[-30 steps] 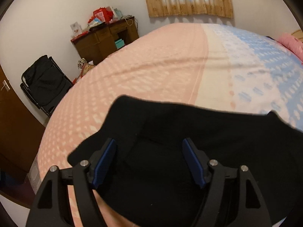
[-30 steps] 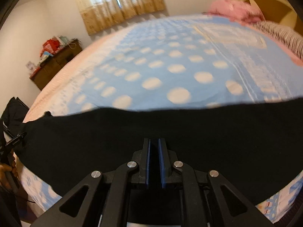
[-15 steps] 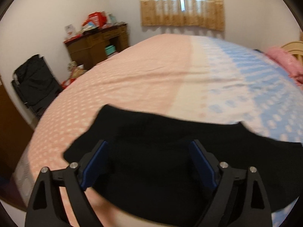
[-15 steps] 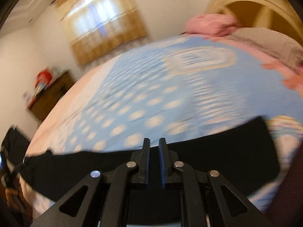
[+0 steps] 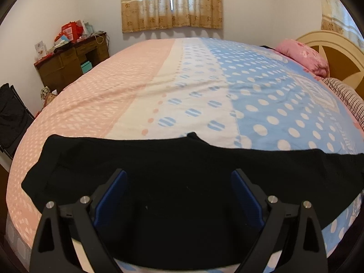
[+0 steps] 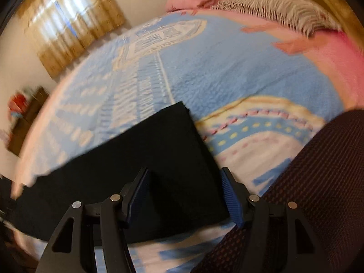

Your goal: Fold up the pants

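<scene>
Plain black pants [image 5: 182, 170], no readable writing

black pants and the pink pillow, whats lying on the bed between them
Nothing: in the left wrist view only bare bedspread lies between the black pants and the pink pillow.

My left wrist camera looks down across the bed [image 5: 141, 86]; my right tilts close; both share the black pants [image 5: 182, 170].

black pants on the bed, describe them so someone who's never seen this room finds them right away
Start at the big bed with the pink, white and blue dotted cover. Along its near edge, the black pants lie flat in a long band crossing all three colour zones. They are the only plain black cloth on the patterned cover.
</scene>
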